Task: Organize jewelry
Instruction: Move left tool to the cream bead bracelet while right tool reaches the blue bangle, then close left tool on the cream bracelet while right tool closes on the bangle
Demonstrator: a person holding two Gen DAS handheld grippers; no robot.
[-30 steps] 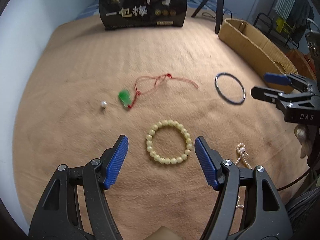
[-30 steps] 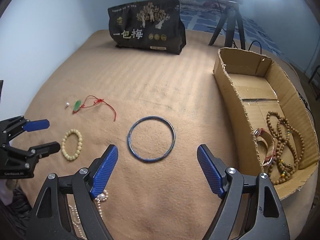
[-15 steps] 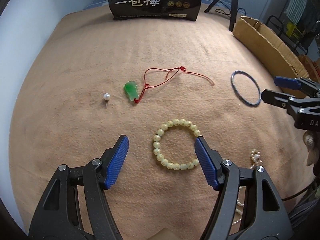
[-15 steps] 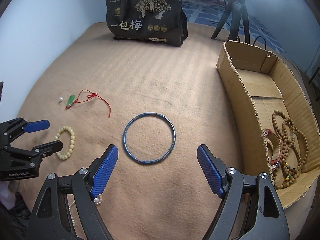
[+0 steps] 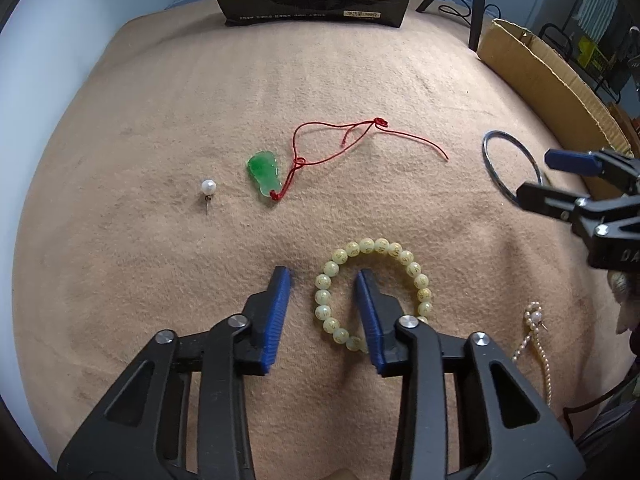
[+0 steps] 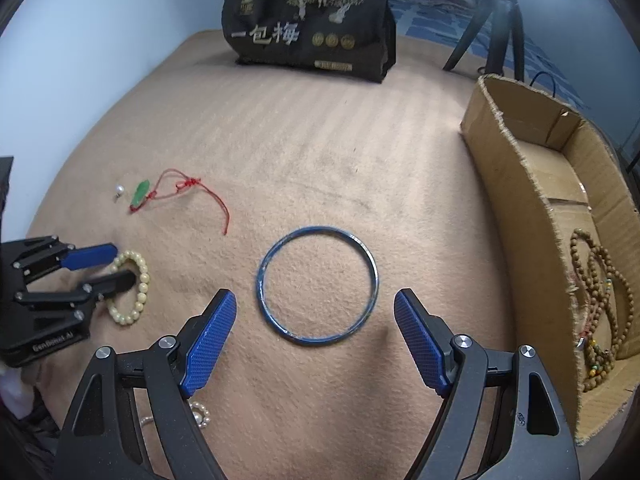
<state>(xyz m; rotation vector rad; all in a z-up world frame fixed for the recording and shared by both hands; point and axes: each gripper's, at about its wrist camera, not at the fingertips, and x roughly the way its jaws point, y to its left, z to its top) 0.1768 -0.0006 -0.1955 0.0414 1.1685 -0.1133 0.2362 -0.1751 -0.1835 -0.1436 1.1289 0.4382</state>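
A pale yellow bead bracelet [image 5: 412,268] lies on the tan blanket [image 5: 160,120]. My left gripper [image 5: 322,274] points down at it with its jaws closing. The bracelet's left run of beads is between the blue pads [image 5: 276,312]; one pad is inside the ring, and neither presses on the beads. From the right wrist, the same gripper [image 6: 122,264] straddles the bracelet [image 6: 142,280]. My right gripper [image 6: 315,295] stands open just above a thin blue bangle [image 6: 374,272], a finger on either side of its near half. Nothing is held.
Further back lie a green pendant on red cord [image 5: 263,170] and a pearl earring [image 5: 208,187]. A pearl strand [image 5: 536,320] lies near right. A cardboard box [image 6: 520,184] at the right holds wooden bead strings [image 6: 600,264]. A black bag [image 6: 308,20] and a tripod [image 6: 496,12] stand behind.
My left gripper has sunk onto the bracelet and its jaws have narrowed, one finger now inside the ring. My right gripper has come lower over the bangle, still wide.
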